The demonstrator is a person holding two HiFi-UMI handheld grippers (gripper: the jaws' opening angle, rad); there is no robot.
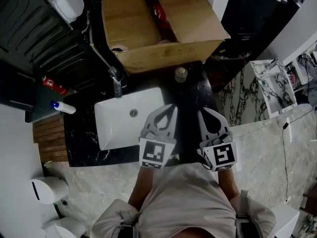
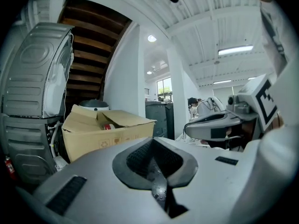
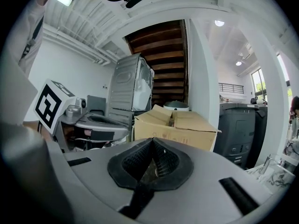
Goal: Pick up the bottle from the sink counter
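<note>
Both claws are pinched tight with nothing in them: left claw [image 1: 170,109] and right claw [image 1: 206,112] sit centre frame over the black surface [image 1: 81,133], beside the white basin [image 1: 119,128]. The bottle [image 1: 181,74] stands upper centre, just in front of the cardboard box [image 1: 133,24]. If I go in shut, I'd likely knock it over against the box. Only my head view shows that bottle. The gripper views catch the box and confirm the jaws are pressed together.
</note>
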